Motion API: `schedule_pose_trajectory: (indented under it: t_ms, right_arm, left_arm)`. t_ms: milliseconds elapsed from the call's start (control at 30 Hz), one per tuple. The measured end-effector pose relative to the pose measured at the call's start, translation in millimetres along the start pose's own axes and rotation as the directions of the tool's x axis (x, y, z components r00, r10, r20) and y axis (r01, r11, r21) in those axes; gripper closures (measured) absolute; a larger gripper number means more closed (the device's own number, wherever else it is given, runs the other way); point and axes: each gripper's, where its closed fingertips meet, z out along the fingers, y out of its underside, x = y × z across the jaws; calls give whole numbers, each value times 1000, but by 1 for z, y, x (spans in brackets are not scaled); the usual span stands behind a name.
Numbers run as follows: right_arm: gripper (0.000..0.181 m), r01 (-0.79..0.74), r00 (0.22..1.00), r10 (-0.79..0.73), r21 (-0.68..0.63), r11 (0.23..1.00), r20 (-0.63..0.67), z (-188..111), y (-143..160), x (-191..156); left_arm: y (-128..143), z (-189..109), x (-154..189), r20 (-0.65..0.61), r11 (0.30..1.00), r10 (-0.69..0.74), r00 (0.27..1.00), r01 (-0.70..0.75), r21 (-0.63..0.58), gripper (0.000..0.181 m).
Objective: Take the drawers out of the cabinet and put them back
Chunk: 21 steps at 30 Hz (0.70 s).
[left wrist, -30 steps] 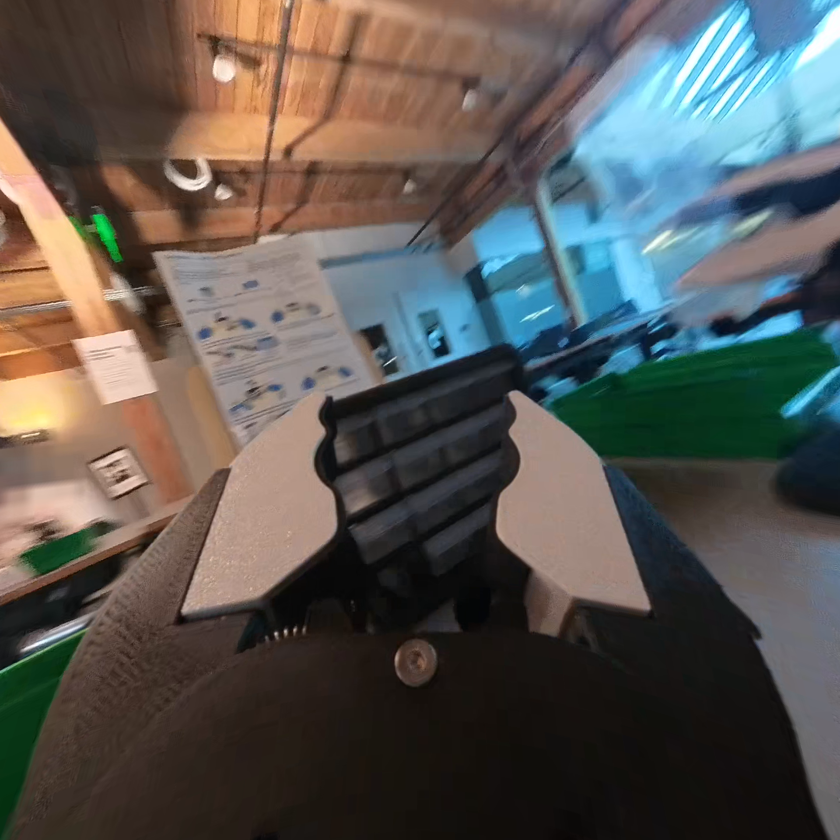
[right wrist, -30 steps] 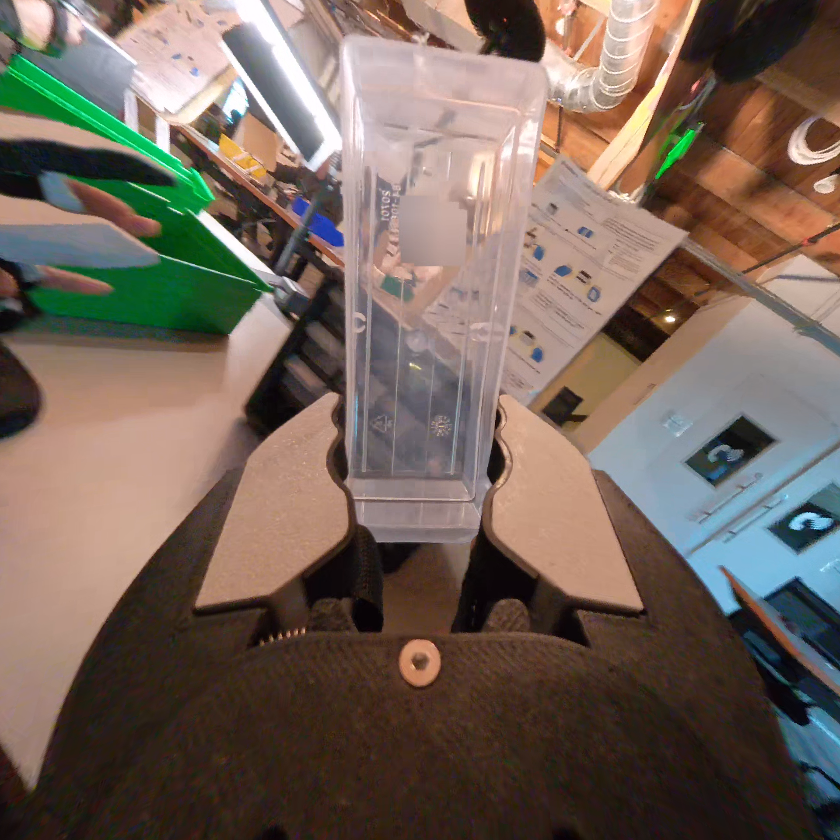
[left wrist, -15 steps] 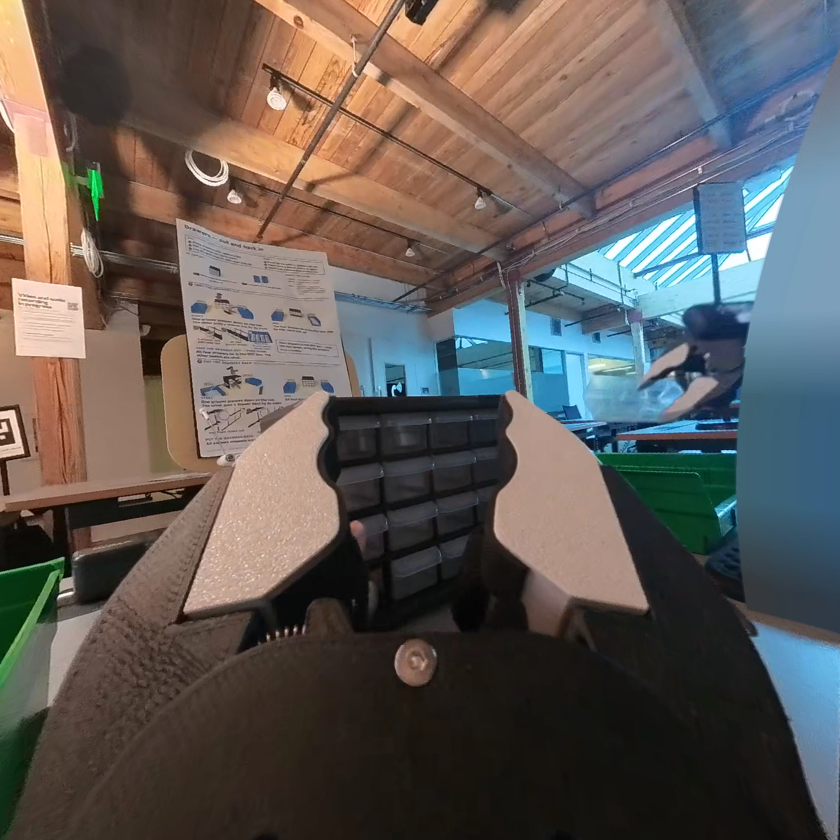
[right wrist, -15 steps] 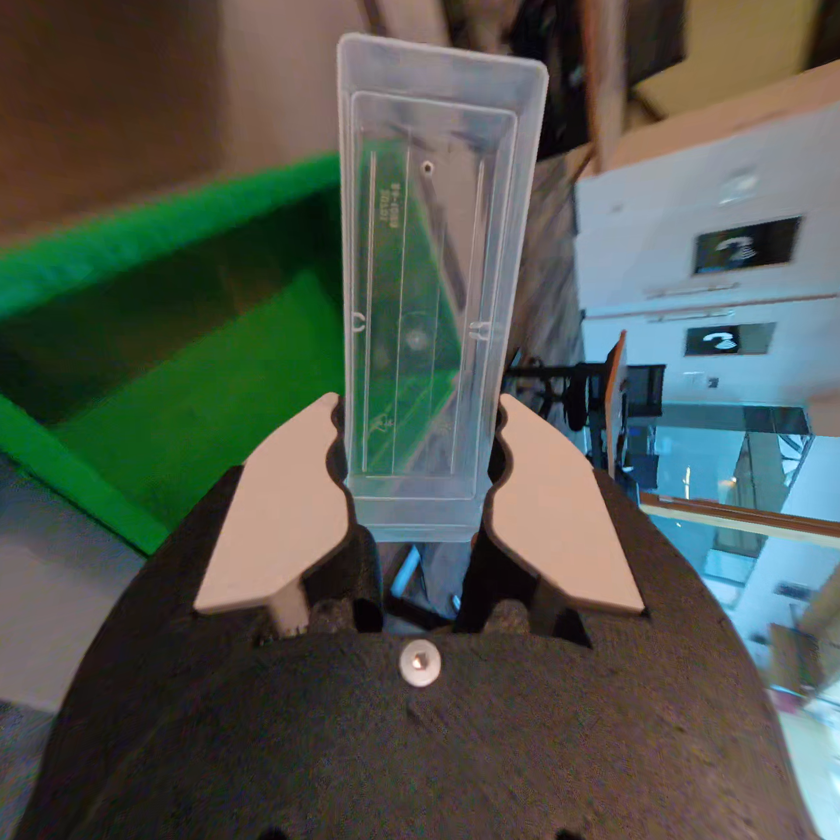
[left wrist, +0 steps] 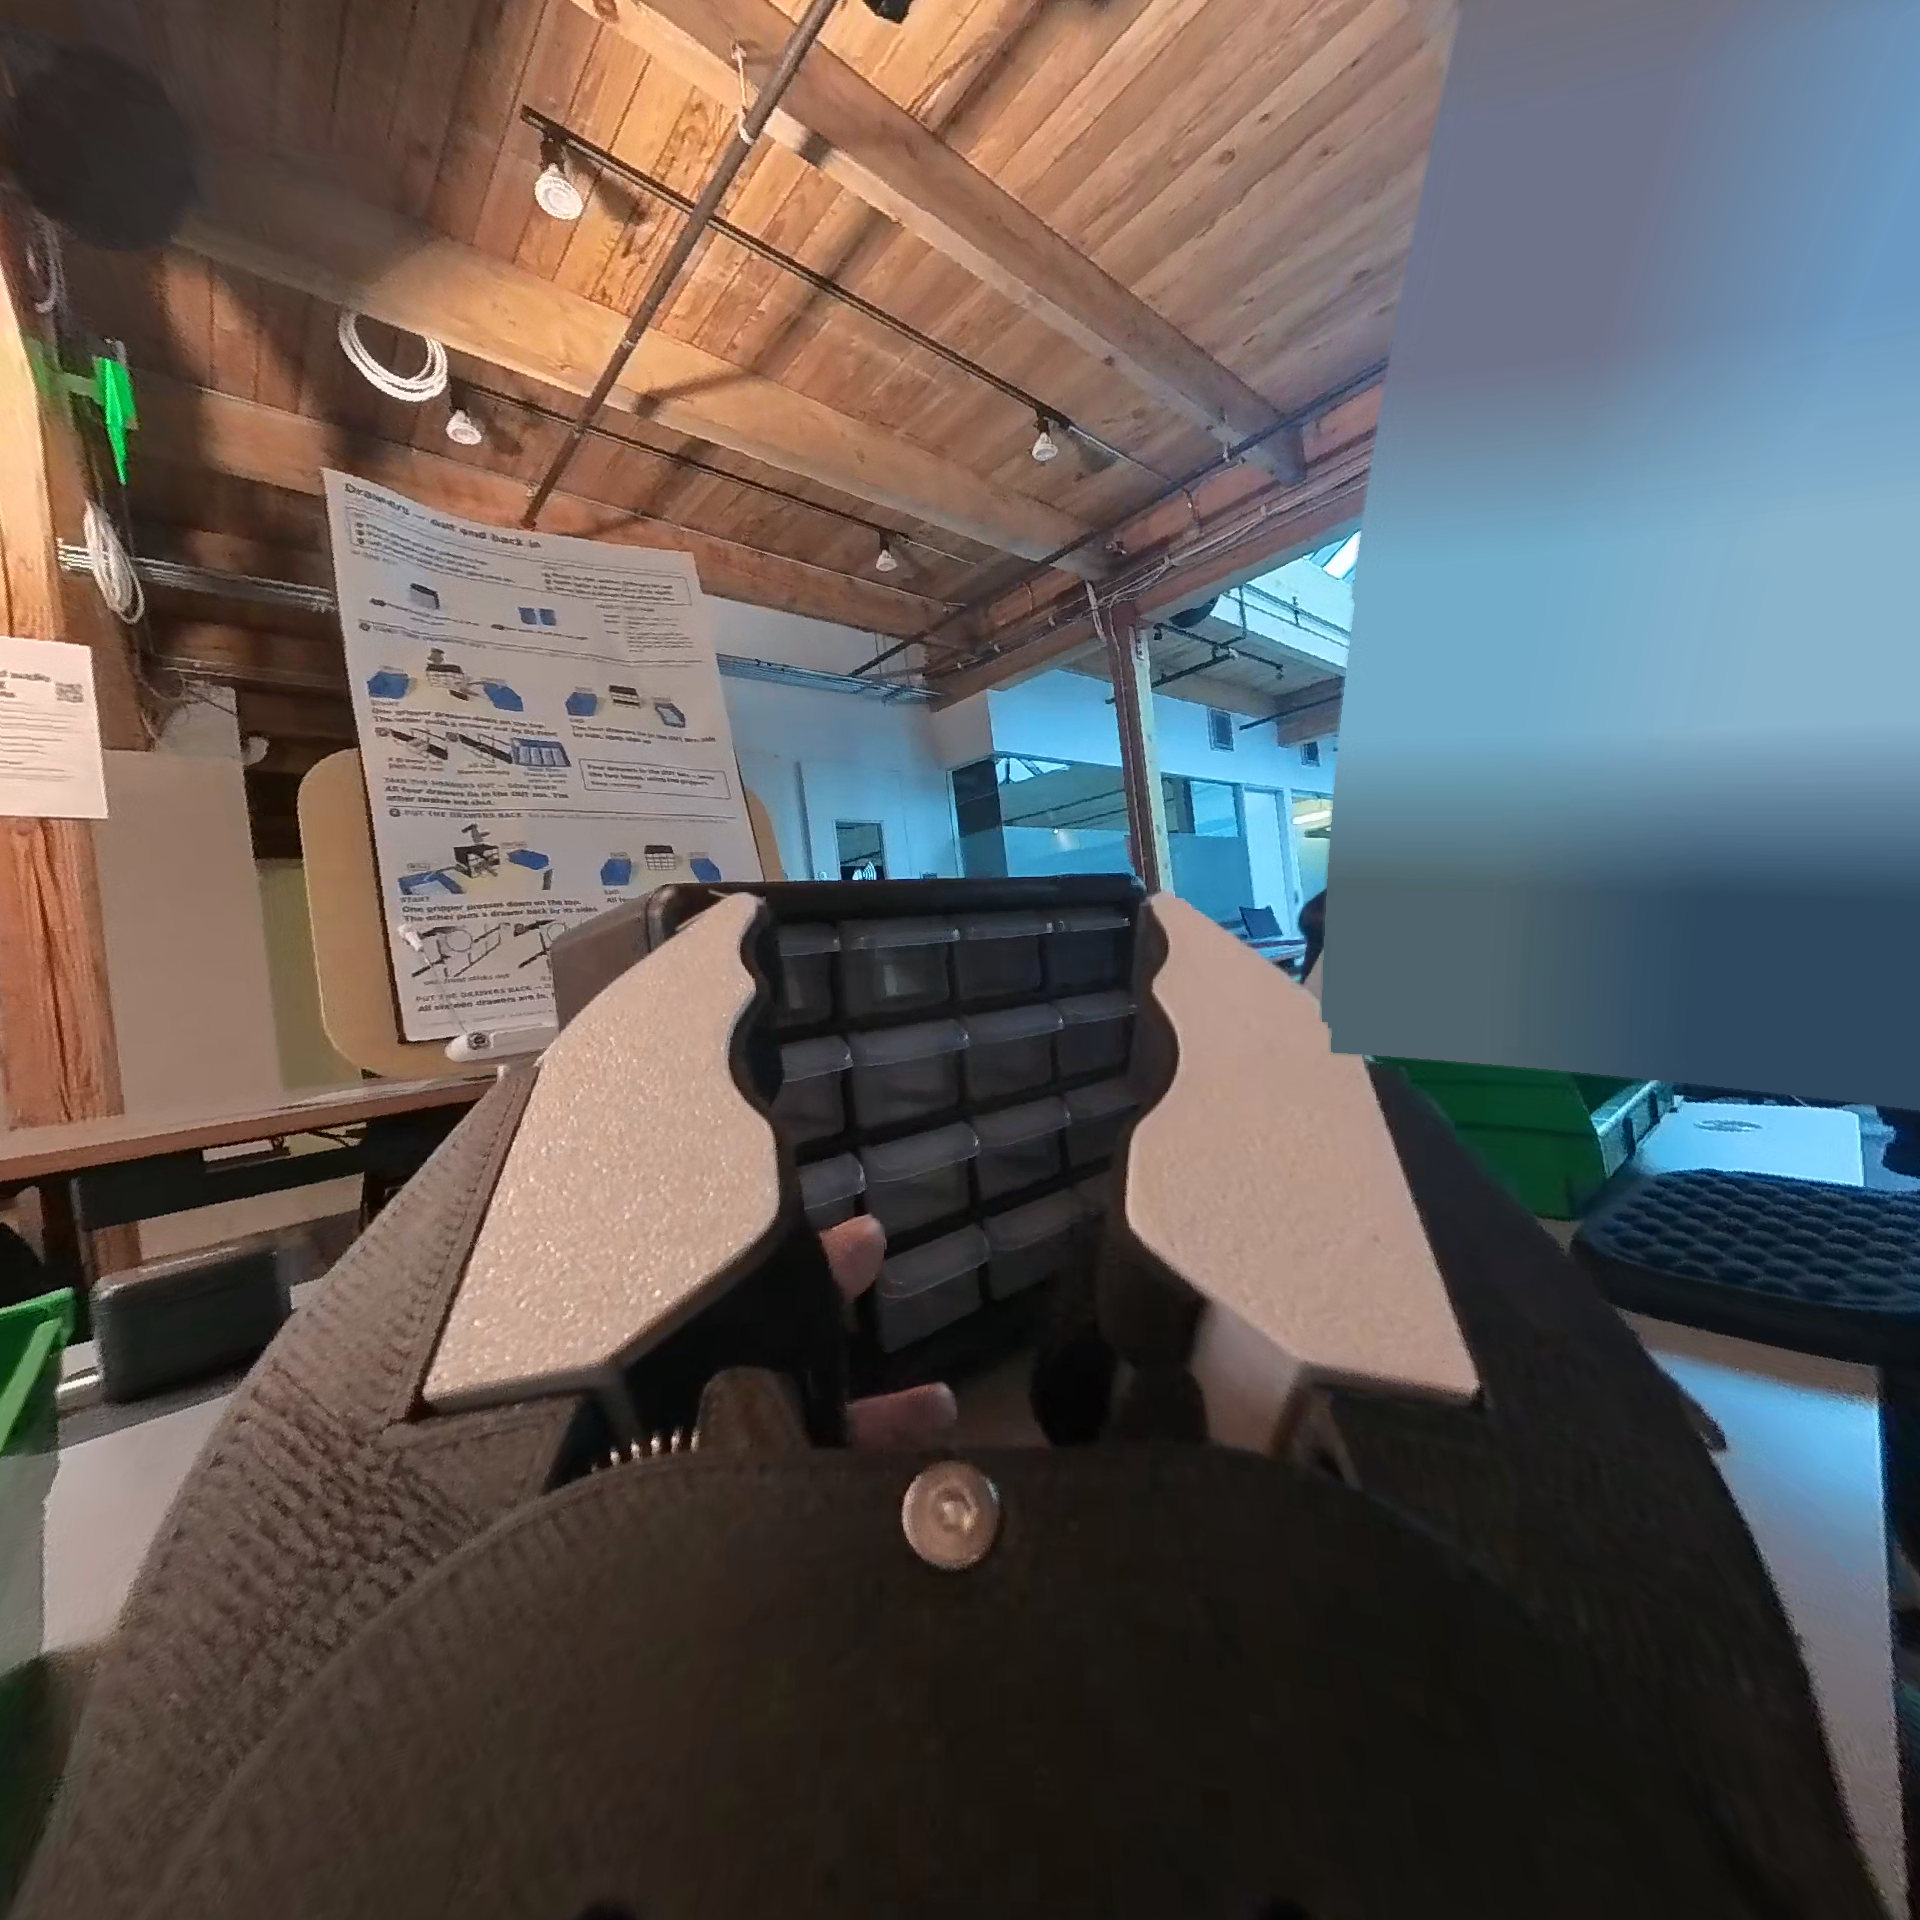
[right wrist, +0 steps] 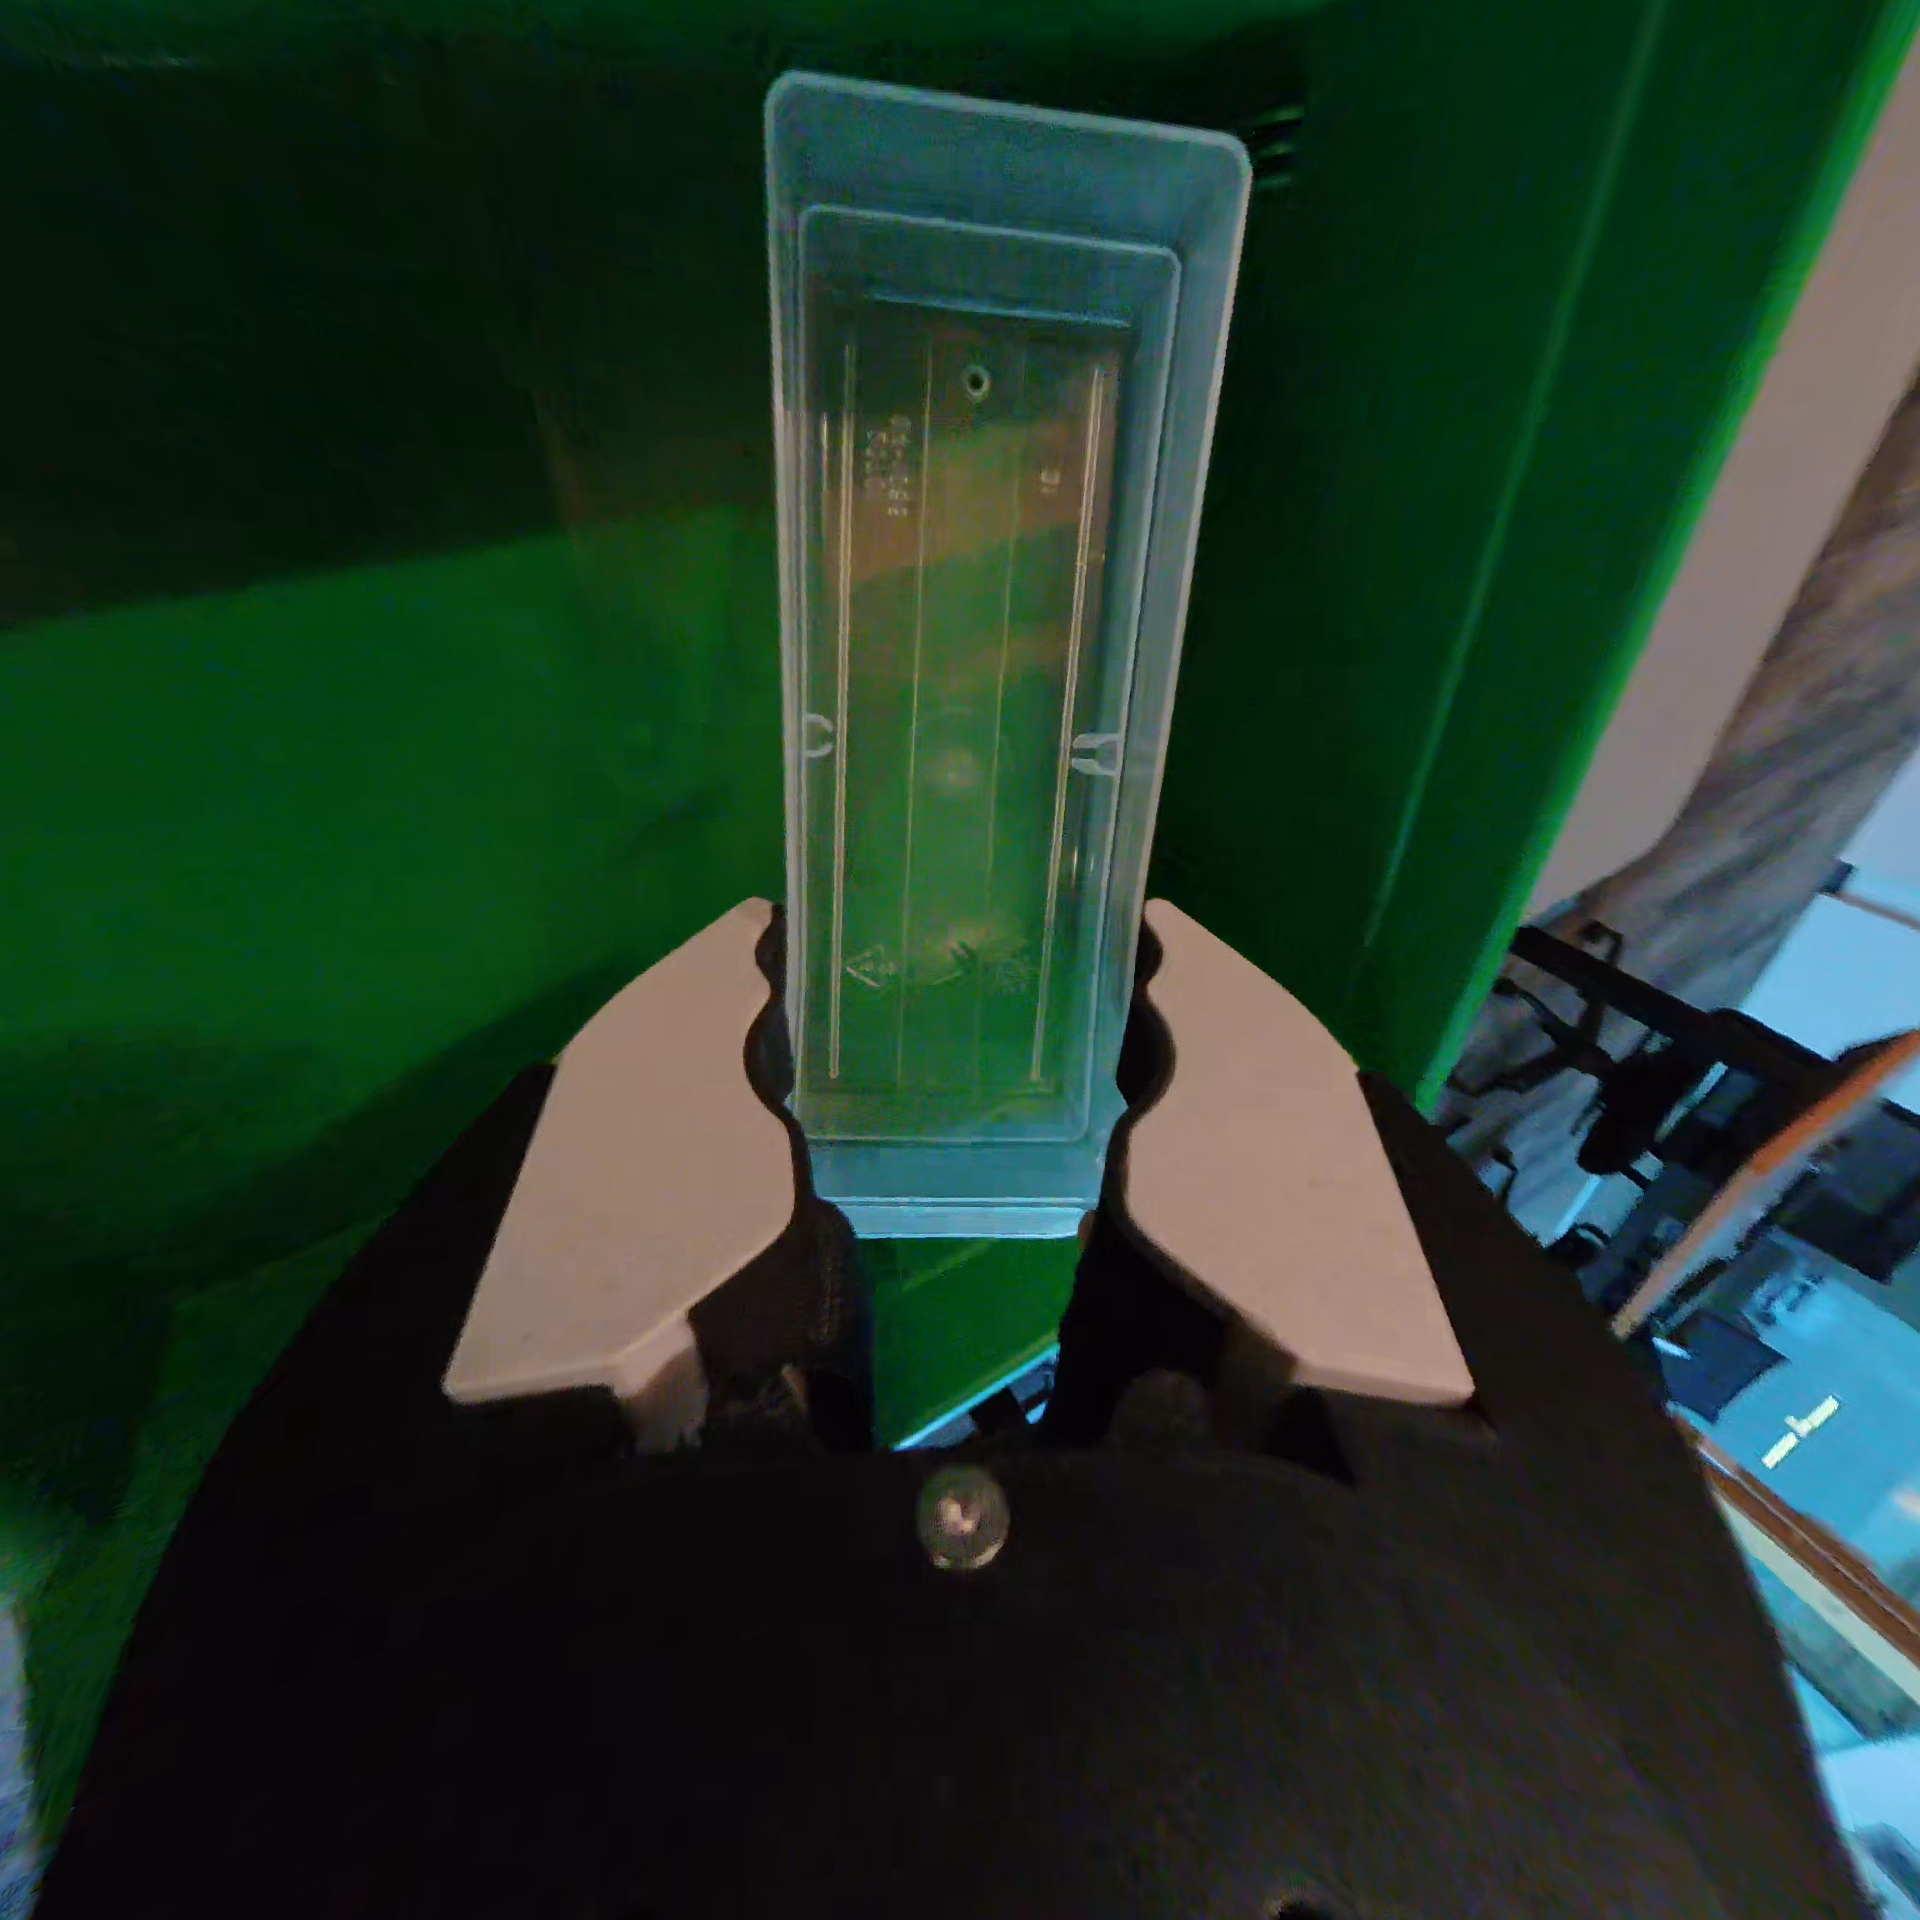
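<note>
The black cabinet (left wrist: 966, 1081) with rows of clear drawers stands on the table straight ahead of my left gripper (left wrist: 954, 925). That gripper is open and empty, a short way in front of the cabinet. Fingers of a hand (left wrist: 862, 1262) show under it. My right gripper (right wrist: 956, 920) is shut on the near end of a clear plastic drawer (right wrist: 987, 644). The drawer is empty and points away from me into a green bin (right wrist: 364, 831), which fills most of that view.
A green bin (left wrist: 1507, 1132) sits right of the cabinet and another (left wrist: 26, 1371) at the left edge. A black honeycomb-patterned part (left wrist: 1756, 1257) lies at the right. A grey case (left wrist: 187, 1320) is at the left. A poster (left wrist: 530, 769) stands behind.
My right gripper has swung with the drawer from facing the room to pointing into the green bin. My left gripper has settled facing the cabinet, which now looks a little nearer.
</note>
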Motion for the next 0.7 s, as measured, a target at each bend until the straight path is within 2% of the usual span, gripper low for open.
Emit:
schedule_pose_trajectory:
  t_ms: [167, 267, 333, 500, 700]
  right_arm:
    - [119, 52, 995, -52, 13, 999, 85, 25, -4, 10]
    - [117, 74, 992, -71, -23, 997, 109, 33, -1, 15]
    - [117, 86, 993, -80, -70, 994, 89, 38, 3, 19]
    - [116, 60, 997, -56, -79, 995, 49, 45, -1, 18]
    - [101, 32, 996, -35, -45, 999, -82, 26, -1, 27]
  left_arm:
    - [1, -1, -12, 29, 999, -50, 998, 50, 17, 116]
    - [2, 0, -17, 39, 998, -64, 997, 63, 20, 117]
    - [-2, 1, -18, 48, 999, -39, 998, 38, 33, 119]
    - [-7, 9, -12, 26, 996, -56, 998, 55, 66, 121]
    - [-5, 7, 0, 20, 999, 6, 1000, -7, 35, 122]
